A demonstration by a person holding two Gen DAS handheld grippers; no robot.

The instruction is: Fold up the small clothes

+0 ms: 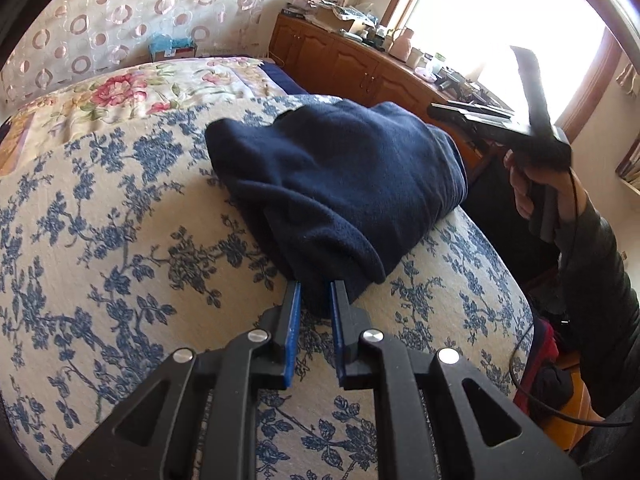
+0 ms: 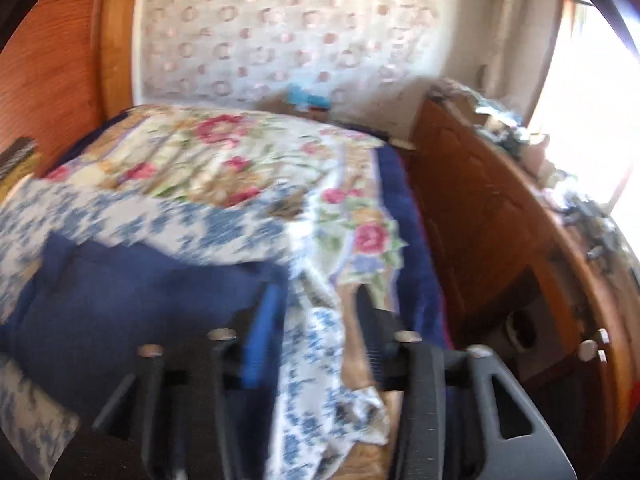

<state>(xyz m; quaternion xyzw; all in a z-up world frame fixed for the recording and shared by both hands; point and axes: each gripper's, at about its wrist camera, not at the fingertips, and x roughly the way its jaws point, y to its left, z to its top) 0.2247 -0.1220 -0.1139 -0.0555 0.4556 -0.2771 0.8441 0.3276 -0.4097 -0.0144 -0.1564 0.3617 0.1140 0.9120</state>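
A navy fleece garment [image 1: 336, 184] lies bunched and partly folded on a bed spread with a blue-and-white floral quilt [image 1: 120, 240]. Its near corner trails down toward the left gripper [image 1: 315, 292], whose blue-padded jaws stand nearly together with a fold of the dark fleece caught between the tips; the pads seem to pinch that hem right at the edge of the cloth.

Off to the right side of the bed, a hand [image 1: 532, 188] in a dark sleeve [image 1: 600, 264] holds up the right gripper [image 1: 448, 114], lifted clear of the garment and pointing across toward the wooden cabinets [image 1: 344, 64]. Its own camera view is smeared with motion, yet the two jaws show plainly spread, with only quilt visible in the gap between them. The left finger [image 2: 260, 344] of that pair, faced in blue, sits over the edge of the navy fleece [image 2: 140, 304]; whether it touches the cloth I cannot tell through the blur.

Farther up the bed lies a second quilt with pink roses [image 1: 132, 88], and behind it hangs a pale curtain [image 1: 120, 16] patterned with rings. The cabinet top under the bright window [image 1: 500, 20] is cluttered with small things too small to name. A thin black cable [image 1: 524, 372] trails past the bed's corner.
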